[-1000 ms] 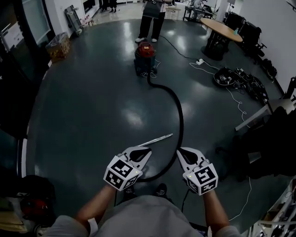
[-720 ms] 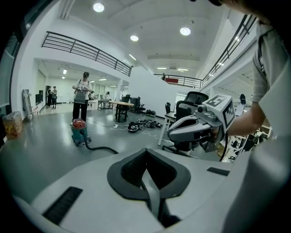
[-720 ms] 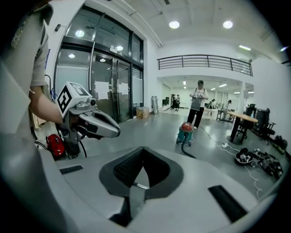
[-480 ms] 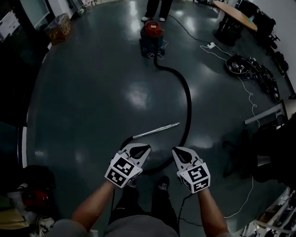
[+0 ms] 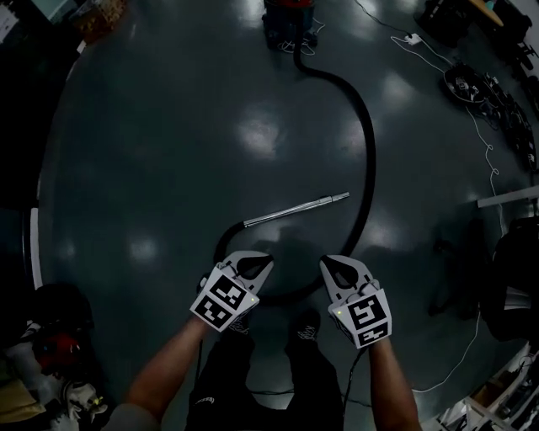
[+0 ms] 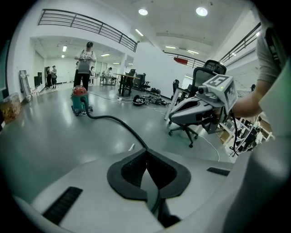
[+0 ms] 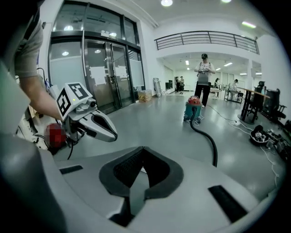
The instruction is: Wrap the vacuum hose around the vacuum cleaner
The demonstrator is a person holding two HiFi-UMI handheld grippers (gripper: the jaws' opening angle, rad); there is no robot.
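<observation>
The red and teal vacuum cleaner (image 5: 287, 12) stands far off at the head view's top edge, also visible in the left gripper view (image 6: 80, 99) and the right gripper view (image 7: 193, 108). Its black hose (image 5: 369, 151) curves down the floor, loops under my grippers and joins a metal wand (image 5: 296, 209) lying flat. My left gripper (image 5: 256, 263) and right gripper (image 5: 330, 268) hover side by side over the loop's near bend, both shut and holding nothing. From each gripper's own camera the jaws meet at left (image 6: 146, 154) and right (image 7: 142, 151).
A person (image 6: 84, 61) stands just behind the vacuum. A pile of cables (image 5: 472, 84) and a power strip (image 5: 413, 39) lie at the upper right. An office chair (image 6: 195, 98) stands to the right. My shoes (image 5: 305, 327) are just below the hose loop.
Both grippers have dropped toward the floor, staying shut. The head view has tipped further down, so the vacuum slid to the top edge and the hose loop sits closer under the grippers.
</observation>
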